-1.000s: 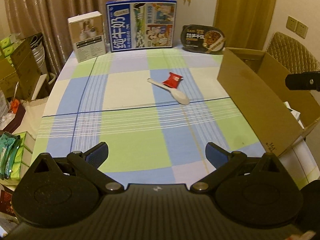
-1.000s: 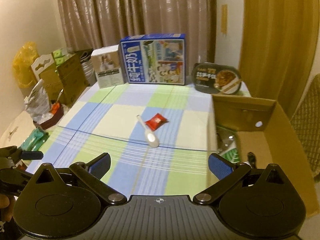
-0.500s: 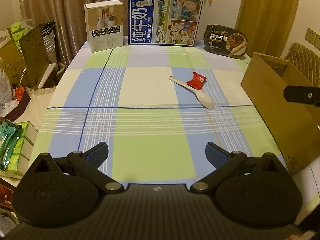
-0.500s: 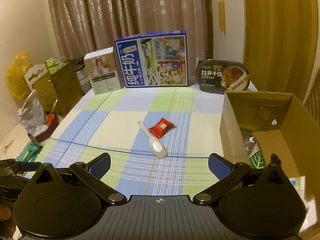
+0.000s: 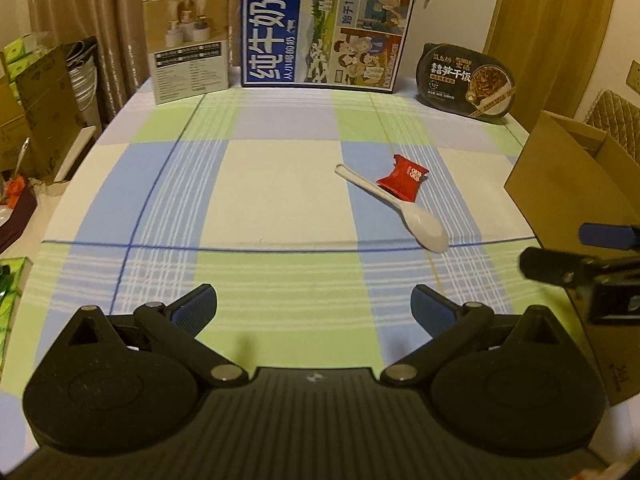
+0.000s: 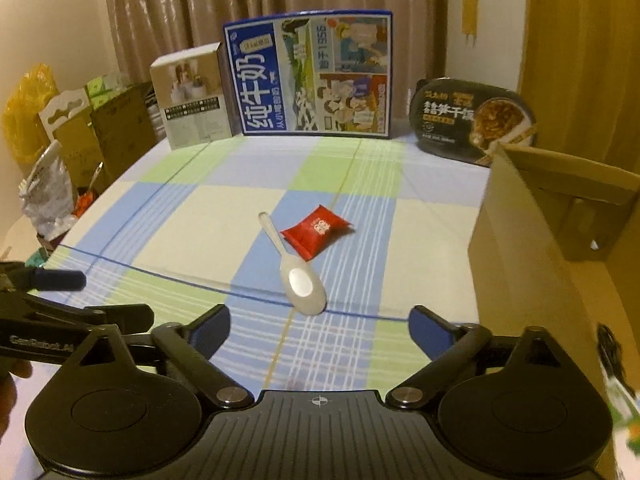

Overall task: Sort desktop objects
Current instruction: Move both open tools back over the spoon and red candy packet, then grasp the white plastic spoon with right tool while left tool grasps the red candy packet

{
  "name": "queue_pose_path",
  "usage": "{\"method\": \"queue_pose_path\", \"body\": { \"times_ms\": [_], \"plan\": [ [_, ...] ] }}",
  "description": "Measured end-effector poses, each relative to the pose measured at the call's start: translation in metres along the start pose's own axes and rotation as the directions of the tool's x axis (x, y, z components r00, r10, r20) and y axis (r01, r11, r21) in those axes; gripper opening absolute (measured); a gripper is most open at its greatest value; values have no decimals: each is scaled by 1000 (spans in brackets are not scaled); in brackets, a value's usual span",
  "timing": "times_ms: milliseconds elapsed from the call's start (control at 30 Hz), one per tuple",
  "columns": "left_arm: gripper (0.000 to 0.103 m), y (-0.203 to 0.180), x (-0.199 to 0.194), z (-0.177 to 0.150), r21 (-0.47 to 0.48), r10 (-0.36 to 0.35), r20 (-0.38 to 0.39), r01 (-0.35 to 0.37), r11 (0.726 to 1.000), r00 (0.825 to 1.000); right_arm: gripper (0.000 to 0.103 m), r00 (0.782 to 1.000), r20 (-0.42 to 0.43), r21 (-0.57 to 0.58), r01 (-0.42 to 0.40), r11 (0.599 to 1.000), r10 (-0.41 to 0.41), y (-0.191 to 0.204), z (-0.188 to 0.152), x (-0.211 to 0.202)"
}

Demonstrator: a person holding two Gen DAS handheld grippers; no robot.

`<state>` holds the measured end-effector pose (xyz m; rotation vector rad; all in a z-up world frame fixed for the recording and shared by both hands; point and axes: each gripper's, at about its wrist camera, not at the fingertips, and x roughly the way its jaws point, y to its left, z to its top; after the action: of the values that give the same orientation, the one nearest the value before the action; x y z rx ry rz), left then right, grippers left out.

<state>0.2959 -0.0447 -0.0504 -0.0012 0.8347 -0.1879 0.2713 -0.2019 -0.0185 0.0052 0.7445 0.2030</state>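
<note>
A white spoon [image 5: 404, 209] lies on the checked tablecloth, with a red snack packet [image 5: 403, 177] touching its handle. Both show in the right wrist view: the spoon [image 6: 294, 268] and the packet [image 6: 316, 231]. My left gripper [image 5: 314, 312] is open and empty, well short of them, over the near part of the table. My right gripper [image 6: 320, 328] is open and empty, just short of the spoon's bowl. The right gripper's fingers [image 5: 576, 258] show at the right edge of the left wrist view.
An open cardboard box [image 6: 536, 248] stands at the table's right side. At the back stand a blue milk carton [image 6: 310, 74], a white box [image 6: 190, 96] and a black meal tray [image 6: 472, 120]. Boxes and bags [image 6: 72, 148] crowd the left.
Both grippers have moved forward toward the spoon and packet. The right gripper now shows closer in the left wrist view. Both stay open.
</note>
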Motion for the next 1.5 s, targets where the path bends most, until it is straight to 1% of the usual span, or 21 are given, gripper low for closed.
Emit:
{"method": "queue_pose_path", "body": {
  "times_ms": [67,133,200,233,367,467,600,667,833,933,1100,1233,1333,1400,1500],
  "plan": [
    [101,-1,8,5,12,-9,0,9,1000,1000,85,1000,-3,-16,0,1000,0,-3,2,14],
    [102,-3,15,11,26,-16,0,16,1000,1000,81,1000,-21,-9,-3,1000,3,-6,2,28],
    [101,-3,22,16,34,-19,0,19,999,1000,75,999,-39,-6,-12,1000,12,-9,2,39],
    [101,-2,26,18,37,-20,-2,20,999,1000,74,999,-47,-16,-16,1000,15,-9,1,45],
    [101,5,37,26,39,2,-4,-2,999,1000,64,998,-53,-64,-31,997,28,-6,2,63],
    [101,14,41,29,14,17,-5,-17,1000,1000,58,998,-52,-89,-47,995,43,-4,3,76],
    [101,21,42,30,8,35,-5,-35,999,999,54,997,-65,-96,-59,994,53,-1,2,90],
    [101,23,41,31,5,41,-3,-41,999,999,52,996,-65,-124,-63,990,55,2,2,94],
    [101,24,42,31,-5,27,-3,-27,1000,1000,45,995,-50,-170,-98,981,91,9,1,103],
    [101,24,44,30,-13,18,-9,-18,1000,1000,43,995,-43,-224,-95,970,88,14,-1,108],
    [101,23,47,29,-14,13,-23,-13,1000,1000,42,995,-33,-224,-104,969,99,10,-1,111],
    [101,22,51,28,-13,9,-32,-9,1000,999,40,995,-29,-274,-104,956,99,12,-4,109],
    [101,21,54,27,-7,7,-39,-7,1000,999,31,993,-26,-316,-114,942,111,16,-6,108],
    [101,20,56,27,-4,6,-44,-6,1000,999,30,994,-27,-343,-106,933,103,19,-7,108],
    [101,18,57,26,-2,6,-47,-6,1000,999,30,995,-27,-336,-99,937,96,20,-8,109]
  ]
}}
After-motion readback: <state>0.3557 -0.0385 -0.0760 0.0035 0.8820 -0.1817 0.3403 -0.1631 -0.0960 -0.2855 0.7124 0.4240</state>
